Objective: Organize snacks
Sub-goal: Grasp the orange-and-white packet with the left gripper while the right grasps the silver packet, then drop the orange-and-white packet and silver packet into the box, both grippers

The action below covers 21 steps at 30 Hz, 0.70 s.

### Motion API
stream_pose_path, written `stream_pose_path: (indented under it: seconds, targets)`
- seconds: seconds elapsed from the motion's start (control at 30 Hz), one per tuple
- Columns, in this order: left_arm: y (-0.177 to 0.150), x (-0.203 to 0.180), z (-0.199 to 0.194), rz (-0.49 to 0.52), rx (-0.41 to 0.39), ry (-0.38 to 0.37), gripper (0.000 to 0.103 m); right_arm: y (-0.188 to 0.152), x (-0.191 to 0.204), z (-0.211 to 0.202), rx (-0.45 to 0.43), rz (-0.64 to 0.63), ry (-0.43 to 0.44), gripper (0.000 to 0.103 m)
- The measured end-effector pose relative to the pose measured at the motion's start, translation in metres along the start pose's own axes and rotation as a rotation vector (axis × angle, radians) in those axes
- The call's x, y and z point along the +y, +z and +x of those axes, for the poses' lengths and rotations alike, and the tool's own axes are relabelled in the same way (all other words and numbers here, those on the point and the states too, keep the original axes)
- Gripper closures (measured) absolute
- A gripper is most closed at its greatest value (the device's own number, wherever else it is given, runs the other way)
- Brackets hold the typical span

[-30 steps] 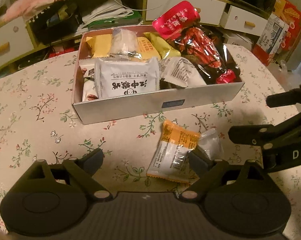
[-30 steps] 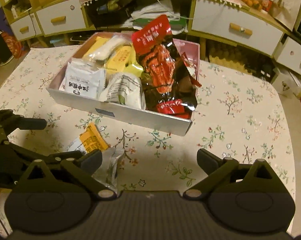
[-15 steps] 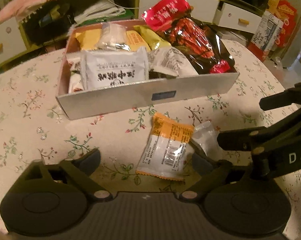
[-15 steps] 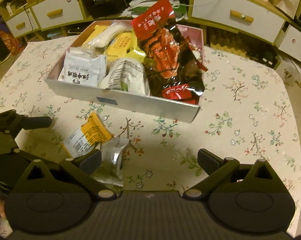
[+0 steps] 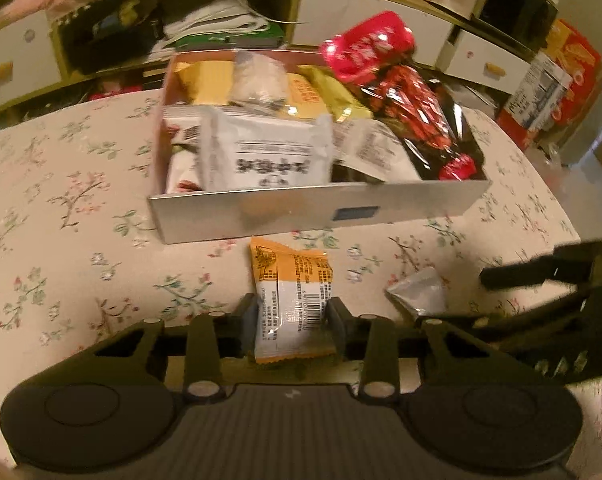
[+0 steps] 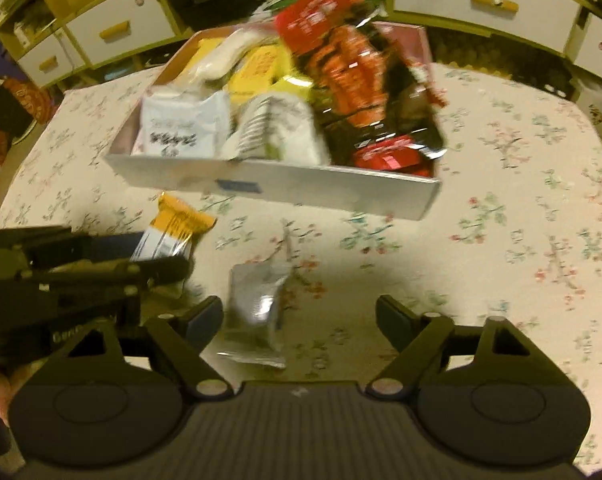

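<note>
A white cardboard box [image 5: 301,216] full of snack packets stands on the flowered table; it also shows in the right wrist view [image 6: 277,184]. My left gripper [image 5: 293,316] is shut on an orange-and-white snack packet [image 5: 291,292] just in front of the box; the packet also shows in the right wrist view [image 6: 173,236]. A silver packet [image 6: 257,304] lies on the table between the fingers of my open right gripper [image 6: 299,320], nearer the left finger; it also shows in the left wrist view [image 5: 419,294].
A large red-and-black bag [image 5: 405,104] sticks up out of the box's right end. White drawers with yellow handles [image 6: 489,0] and cluttered shelves stand behind the table. The flowered tablecloth [image 6: 521,216] stretches to the right of the box.
My left gripper has shifted right and closed on the orange-and-white packet. My right gripper has moved left, so the silver packet now lies between its open fingers.
</note>
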<state>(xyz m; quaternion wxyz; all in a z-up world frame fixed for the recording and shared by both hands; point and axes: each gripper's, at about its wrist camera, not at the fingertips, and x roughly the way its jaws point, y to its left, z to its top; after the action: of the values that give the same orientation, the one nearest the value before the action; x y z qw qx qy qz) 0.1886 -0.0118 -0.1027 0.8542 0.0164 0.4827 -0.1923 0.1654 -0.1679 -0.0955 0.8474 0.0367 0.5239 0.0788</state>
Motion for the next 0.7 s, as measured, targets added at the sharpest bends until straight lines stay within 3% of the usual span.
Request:
stream_pose_path:
  seconds: [0.13,0.2,0.3,0.43,0.7]
  targets:
    - [0.003,0.007,-0.005,-0.033,-0.007,0.005,0.060,-0.002,0.015,0.007,-0.022,-0.035,0.007,0.047]
    - [0.004,0.009,-0.009,-0.045,-0.013,-0.004,0.060,0.000,0.019,0.006,-0.018,-0.061,-0.012,0.080]
    - [0.006,0.011,-0.013,-0.053,-0.016,-0.011,0.060,0.004,0.004,0.003,0.001,0.018,0.048,0.082]
    - [0.007,0.009,-0.019,-0.055,-0.019,-0.031,0.060,0.006,-0.008,-0.006,-0.020,0.030,0.056,0.082]
    - [0.020,-0.003,-0.038,-0.037,-0.083,-0.093,0.060,0.024,-0.024,-0.038,-0.115,0.072,0.098,0.082]
